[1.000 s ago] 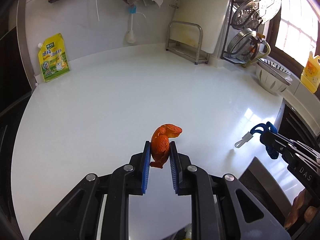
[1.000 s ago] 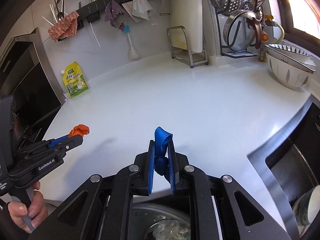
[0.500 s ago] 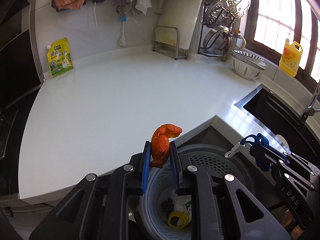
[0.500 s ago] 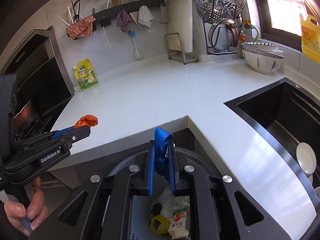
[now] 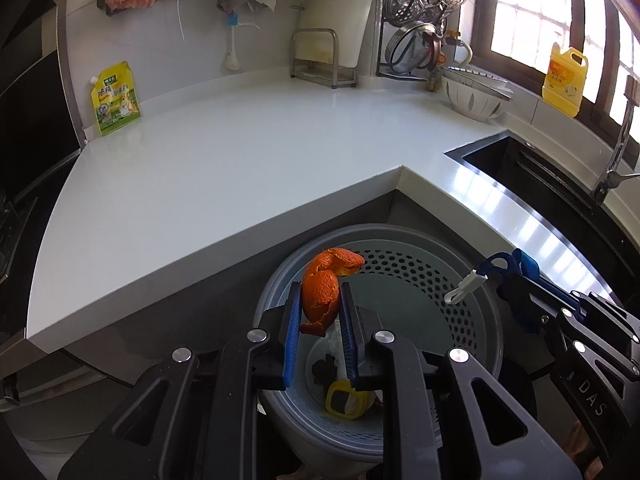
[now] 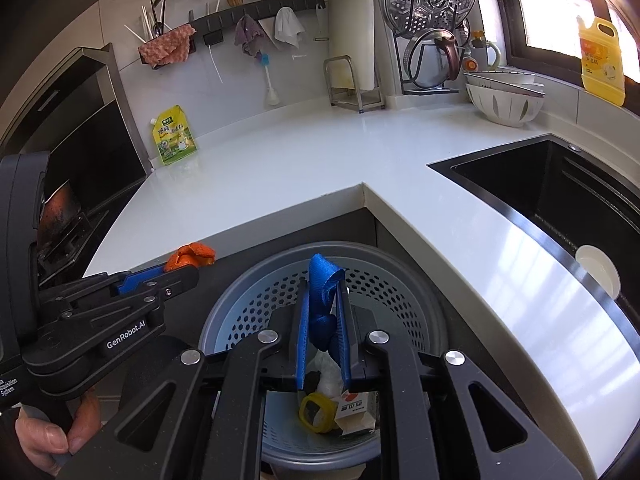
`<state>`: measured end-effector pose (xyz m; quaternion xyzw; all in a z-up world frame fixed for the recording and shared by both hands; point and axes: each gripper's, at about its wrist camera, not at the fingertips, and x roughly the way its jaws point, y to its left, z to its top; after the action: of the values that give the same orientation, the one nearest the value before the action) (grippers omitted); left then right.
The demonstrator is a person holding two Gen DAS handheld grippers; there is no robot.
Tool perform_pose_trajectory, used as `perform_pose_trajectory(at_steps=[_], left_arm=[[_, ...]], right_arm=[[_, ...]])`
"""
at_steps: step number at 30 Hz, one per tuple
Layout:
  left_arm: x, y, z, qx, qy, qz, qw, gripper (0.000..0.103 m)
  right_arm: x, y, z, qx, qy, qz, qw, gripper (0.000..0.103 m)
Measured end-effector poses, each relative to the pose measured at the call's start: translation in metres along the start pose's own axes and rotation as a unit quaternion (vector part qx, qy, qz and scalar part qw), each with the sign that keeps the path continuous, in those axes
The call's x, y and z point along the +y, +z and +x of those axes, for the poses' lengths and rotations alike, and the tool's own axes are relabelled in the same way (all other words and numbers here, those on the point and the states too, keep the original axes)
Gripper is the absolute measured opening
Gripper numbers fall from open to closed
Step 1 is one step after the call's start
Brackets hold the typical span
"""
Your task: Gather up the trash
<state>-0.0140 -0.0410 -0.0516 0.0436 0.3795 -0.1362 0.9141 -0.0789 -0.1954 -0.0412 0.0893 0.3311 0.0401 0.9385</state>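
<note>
On the left, the left gripper (image 5: 320, 312) has its two blue pads clamped on one curled piece of orange peel (image 5: 322, 292), which stands up between them with its top flap poking above the tips. The peel hangs over the open mouth of the bin (image 5: 452, 264), a round grey basket with a ring of holes in its wall, tucked into the corner under the white counter (image 5: 224, 168).

Down in the bin I count one yellow ring-shaped piece (image 6: 316, 414), one small carton with red print (image 6: 354, 412), a scrap of crumpled white plastic (image 6: 330, 376) and something dark that I cannot make out.

To the right, the right gripper (image 6: 324, 316) is squeezed tight on one blue strap (image 6: 322, 280), folded between the pads with a loop sticking up past them. From the left camera a white clip (image 5: 466, 286) dangles from that strap's end, over the bin's right side. This gripper also sits above the bin.

A hand (image 6: 52, 436) grasps the left gripper's handle at the lower left of the right camera's view.

Further back stand one yellow-green pouch (image 5: 115, 98) against the wall, one white bowl (image 5: 474, 98) near the window, and one yellow bottle (image 5: 566, 80) on the sill. The dark sink (image 6: 560, 196) lies to the right.
</note>
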Motion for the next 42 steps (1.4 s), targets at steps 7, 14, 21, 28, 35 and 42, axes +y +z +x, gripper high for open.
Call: perform_pose_trajectory(at_steps=[7, 14, 21, 28, 35, 42], left_arm=[[-0.005, -0.011, 0.007, 0.015, -0.004, 0.0, 0.9999, 0.019], [-0.005, -0.014, 0.016, 0.028, 0.0, -0.002, 0.9996, 0.02], [-0.001, -0.014, 0.025, 0.047, -0.012, -0.013, 0.9988, 0.023], [-0.002, -0.014, 0.018, 0.031, -0.003, -0.011, 0.9995, 0.059], [0.002, -0.013, 0.013, 0.028, -0.002, -0.015, 0.9995, 0.059], [0.006, -0.013, 0.007, 0.018, 0.003, -0.023, 0.9996, 0.077]], right_arm=[[-0.003, -0.012, 0.004, 0.014, 0.005, 0.004, 1.0, 0.012], [-0.005, -0.016, 0.015, 0.027, 0.017, 0.006, 0.999, 0.013], [-0.011, -0.019, 0.02, 0.032, 0.026, 0.016, 0.999, 0.013], [-0.023, -0.019, 0.015, 0.02, 0.025, 0.036, 0.999, 0.04], [-0.024, -0.02, 0.011, 0.02, 0.021, 0.036, 0.999, 0.045], [-0.019, -0.021, 0.009, 0.018, 0.014, 0.032, 0.999, 0.051]])
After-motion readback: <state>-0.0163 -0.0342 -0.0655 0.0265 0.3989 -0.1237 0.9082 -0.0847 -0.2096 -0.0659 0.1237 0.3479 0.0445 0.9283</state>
